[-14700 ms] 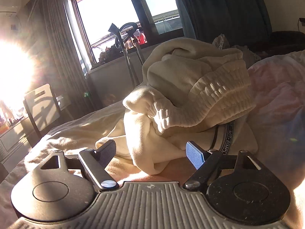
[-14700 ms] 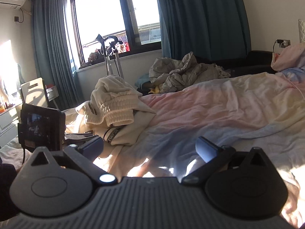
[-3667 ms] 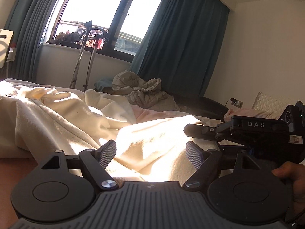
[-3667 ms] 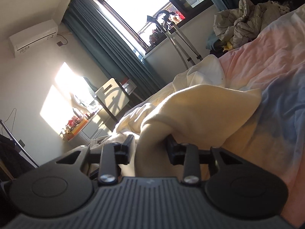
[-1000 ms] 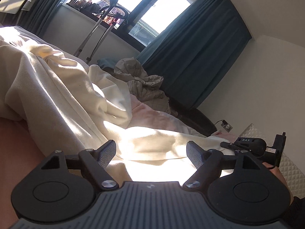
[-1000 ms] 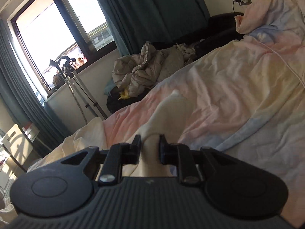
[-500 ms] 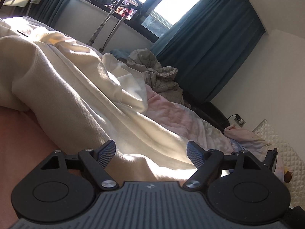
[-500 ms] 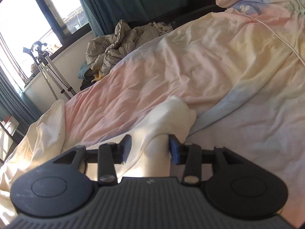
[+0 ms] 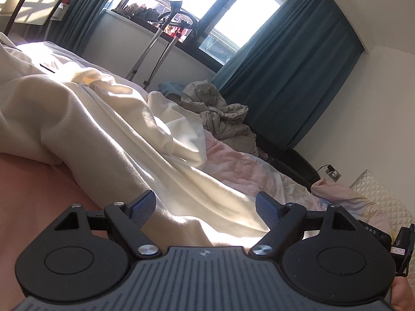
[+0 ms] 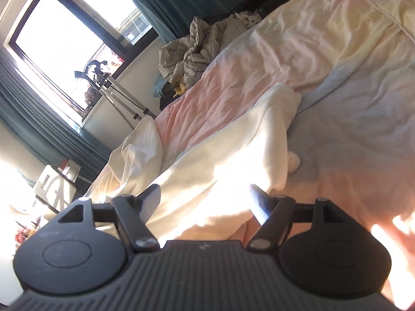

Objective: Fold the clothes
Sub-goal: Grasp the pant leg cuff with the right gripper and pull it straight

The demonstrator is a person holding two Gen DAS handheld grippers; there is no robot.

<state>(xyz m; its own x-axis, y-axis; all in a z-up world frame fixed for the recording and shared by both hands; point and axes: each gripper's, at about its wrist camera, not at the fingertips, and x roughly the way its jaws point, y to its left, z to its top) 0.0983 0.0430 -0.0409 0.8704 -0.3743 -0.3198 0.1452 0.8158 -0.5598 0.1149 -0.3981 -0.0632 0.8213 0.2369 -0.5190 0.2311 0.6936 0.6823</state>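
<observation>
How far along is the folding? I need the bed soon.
Done: the cream garment lies stretched out along the pastel bedcover, no longer a heap. In hand: nothing; the right hand-held gripper is opening with cloth between its pads, unpinched, and the left hand-held gripper stands open over the cloth. Left: no fold shows yet, so all the folding.

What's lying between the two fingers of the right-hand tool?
In the right wrist view, the cream garment lies on the bed between the opening right gripper, no longer pinched.
</observation>
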